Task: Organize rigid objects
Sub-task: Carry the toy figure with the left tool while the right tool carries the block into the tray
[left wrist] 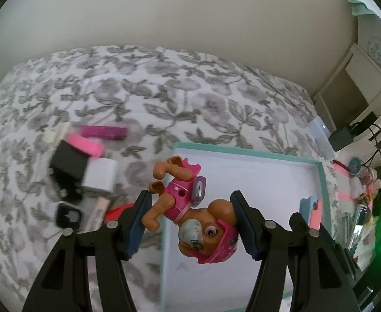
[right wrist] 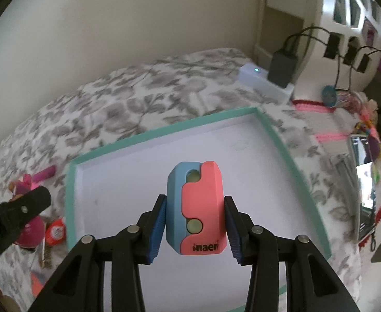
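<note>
My left gripper (left wrist: 190, 223) is shut on a brown toy puppy in a pink outfit (left wrist: 187, 208), which lies tilted between the pads over the left rim of a white tray with a teal rim (left wrist: 242, 150). My right gripper (right wrist: 194, 223) is shut on a blue and pink block (right wrist: 195, 208) and holds it above the inside of the tray (right wrist: 164, 130). That block (left wrist: 312, 208) also shows at the right of the left wrist view. One finger of the left gripper (right wrist: 21, 208) shows at the left of the right wrist view.
The tray lies on a floral bed cover (left wrist: 138, 91). Left of it sit a black box (left wrist: 68, 166), a pink band (left wrist: 86, 145), a purple stick (left wrist: 104, 132) and a white block (left wrist: 100, 176). A power strip with a charger (right wrist: 265, 83) and toy clutter (right wrist: 367, 130) lie to the right.
</note>
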